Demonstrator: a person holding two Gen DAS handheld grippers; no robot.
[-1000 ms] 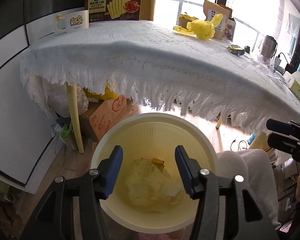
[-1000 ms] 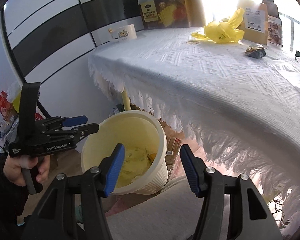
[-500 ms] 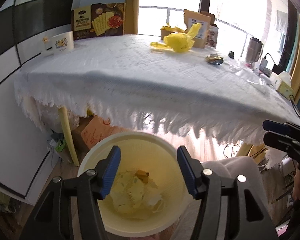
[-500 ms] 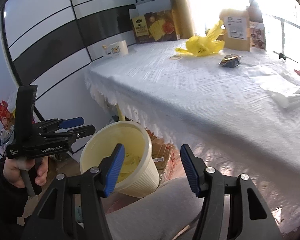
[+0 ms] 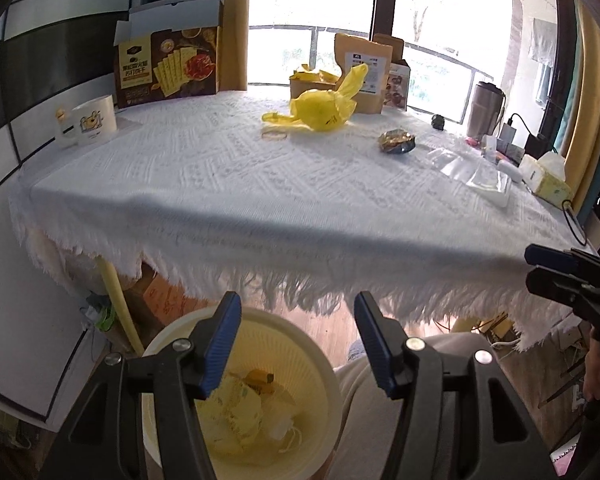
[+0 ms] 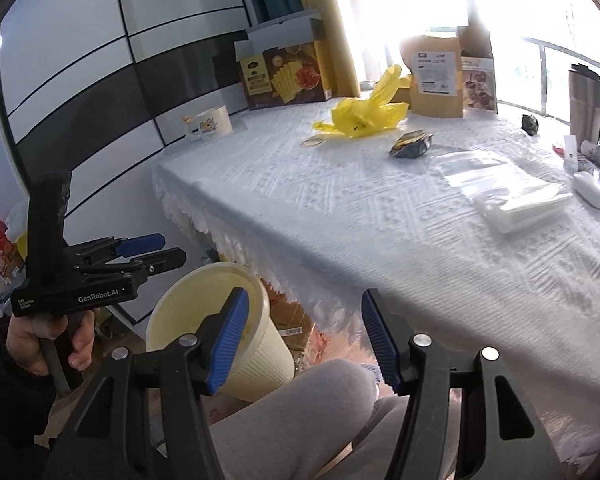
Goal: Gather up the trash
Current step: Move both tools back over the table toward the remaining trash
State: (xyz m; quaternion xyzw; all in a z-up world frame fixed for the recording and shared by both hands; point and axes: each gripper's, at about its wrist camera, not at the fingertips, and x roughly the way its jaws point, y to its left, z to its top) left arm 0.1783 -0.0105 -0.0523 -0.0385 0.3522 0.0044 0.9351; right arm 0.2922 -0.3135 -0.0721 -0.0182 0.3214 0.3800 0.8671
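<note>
Both lifted off bin; left gripper & right gripper agape, empty.

tablecloth: white, woven diamond pattern | plastic bag: yellow | bin: cream, ribbed

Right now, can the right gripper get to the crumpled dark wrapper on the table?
Probably yes. The right gripper is open and empty, and only bare white tablecloth lies between it and the wrapper.

I see a table under a white fringed cloth; bright windows behind it; black-and-white panelled wall at left; wooden floor beneath.
</note>
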